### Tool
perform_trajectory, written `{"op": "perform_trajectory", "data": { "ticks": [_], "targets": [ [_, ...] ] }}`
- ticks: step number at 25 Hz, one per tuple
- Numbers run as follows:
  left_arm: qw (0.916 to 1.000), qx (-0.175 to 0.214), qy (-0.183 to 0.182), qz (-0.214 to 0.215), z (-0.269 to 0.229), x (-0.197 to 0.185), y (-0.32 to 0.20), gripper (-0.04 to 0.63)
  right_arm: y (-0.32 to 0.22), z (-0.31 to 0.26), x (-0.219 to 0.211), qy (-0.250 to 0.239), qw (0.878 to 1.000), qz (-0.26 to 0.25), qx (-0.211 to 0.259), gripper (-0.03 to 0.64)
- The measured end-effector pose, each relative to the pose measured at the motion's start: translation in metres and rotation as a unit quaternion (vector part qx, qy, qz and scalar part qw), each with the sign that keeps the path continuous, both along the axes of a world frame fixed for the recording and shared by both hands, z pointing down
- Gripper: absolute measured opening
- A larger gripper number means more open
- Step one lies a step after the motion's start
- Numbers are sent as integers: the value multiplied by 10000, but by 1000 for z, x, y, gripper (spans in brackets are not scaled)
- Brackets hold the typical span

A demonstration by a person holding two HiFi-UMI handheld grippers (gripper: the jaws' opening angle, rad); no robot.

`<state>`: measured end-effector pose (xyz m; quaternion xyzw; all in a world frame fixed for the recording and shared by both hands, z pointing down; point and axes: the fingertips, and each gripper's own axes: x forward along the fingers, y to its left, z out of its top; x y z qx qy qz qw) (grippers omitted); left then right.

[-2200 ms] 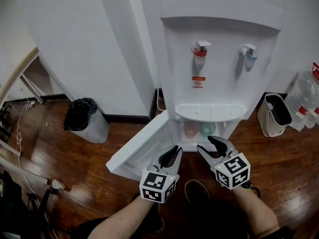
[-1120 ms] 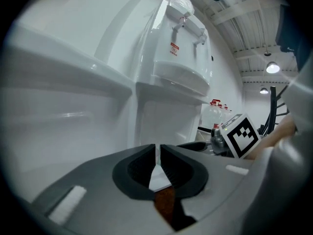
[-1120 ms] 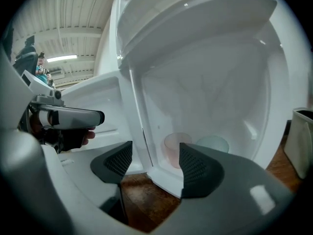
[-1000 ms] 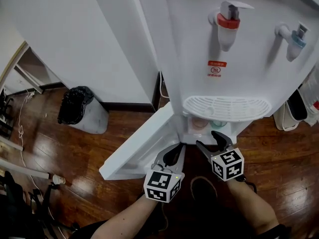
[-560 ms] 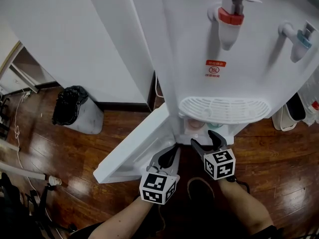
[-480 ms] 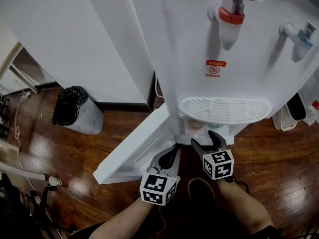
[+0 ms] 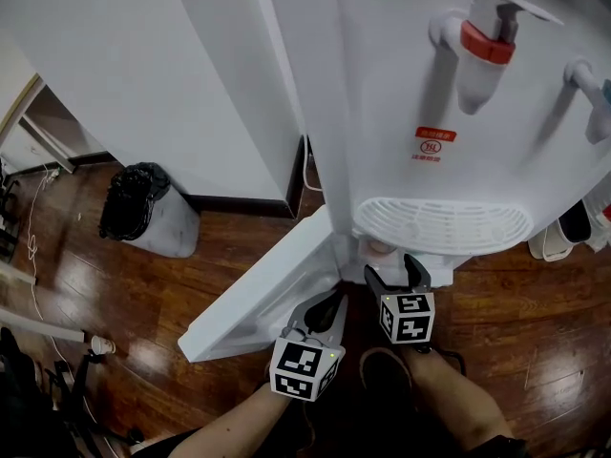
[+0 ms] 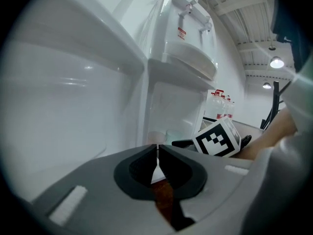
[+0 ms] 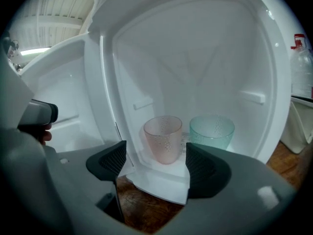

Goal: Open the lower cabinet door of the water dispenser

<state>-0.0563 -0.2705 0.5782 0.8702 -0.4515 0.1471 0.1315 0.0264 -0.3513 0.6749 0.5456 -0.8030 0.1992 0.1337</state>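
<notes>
Pointing slightly downward, left gripper (image 7: 334, 301) hovers beside door (image 7: 256, 296).

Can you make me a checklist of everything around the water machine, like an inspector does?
Surface: shiny brown wooden floor.
Job's things: water dispenser; its lower cabinet door is open, swung out to the left; a pink cup and a green cup stand upright inside.
Clutter: bin lined with a black bag, by the wall.
Grippers: left gripper jaws shut, empty; right gripper jaws have just been opening, wide apart, nothing between them, facing the cups.
Cables: thin white cord on the floor at far left; a cable beside the dispenser.
Surroundings: white wall; water bottles to the right.
</notes>
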Motion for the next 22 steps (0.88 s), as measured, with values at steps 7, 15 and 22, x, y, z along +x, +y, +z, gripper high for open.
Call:
{"op": "perform_trajectory", "data": {
  "ticks": [7,15,22],
  "targets": [
    [9999,-63,96,99,5,-2,-1,17,-11,12,-4,-34,9998,181,-52,377],
    [9996,-122,135,196,7,-3,1,21,-24,21,-10,-62,9978,638,-182,379],
    [9990,-118,246,367,7,-3,3,40,-27,24,-7,-44,9966,812,-115,392]
  ]
}}
